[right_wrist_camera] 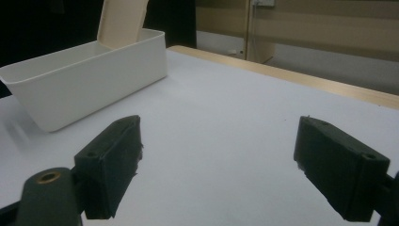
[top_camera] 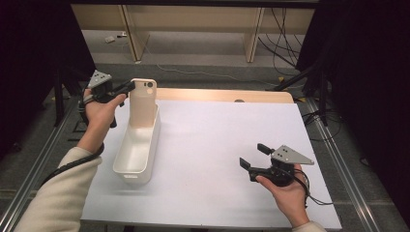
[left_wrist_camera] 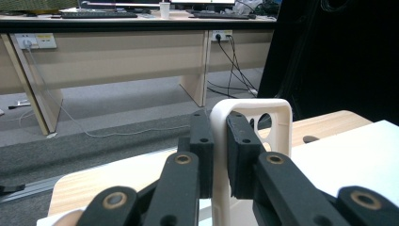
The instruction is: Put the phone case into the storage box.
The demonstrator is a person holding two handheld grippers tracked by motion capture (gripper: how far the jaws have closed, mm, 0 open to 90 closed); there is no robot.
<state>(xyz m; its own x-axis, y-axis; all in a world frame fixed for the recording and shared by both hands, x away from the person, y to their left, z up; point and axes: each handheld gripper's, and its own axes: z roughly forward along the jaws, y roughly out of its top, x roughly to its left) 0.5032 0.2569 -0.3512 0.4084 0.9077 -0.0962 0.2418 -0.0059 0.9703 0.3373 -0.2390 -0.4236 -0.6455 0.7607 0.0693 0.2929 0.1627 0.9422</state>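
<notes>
A cream phone case (top_camera: 143, 101) stands upright with its lower end inside the far end of a long white bin (top_camera: 126, 166). My left gripper (top_camera: 129, 87) is shut on the case's upper left edge, near the camera cut-out. In the left gripper view the jaws pinch the case's rim (left_wrist_camera: 220, 155) between both pads. My right gripper (top_camera: 252, 155) rests low at the table's near right, open, with nothing between its fingers. In the right gripper view, the right gripper (right_wrist_camera: 219, 165) faces the bin (right_wrist_camera: 84, 89) and the case (right_wrist_camera: 121, 21) across bare white table.
The white tabletop (top_camera: 217, 140) has a wooden strip along its far edge. Metal rails run down both sides of the table. Beyond stand wooden desk legs, loose cables on the floor and dark curtains.
</notes>
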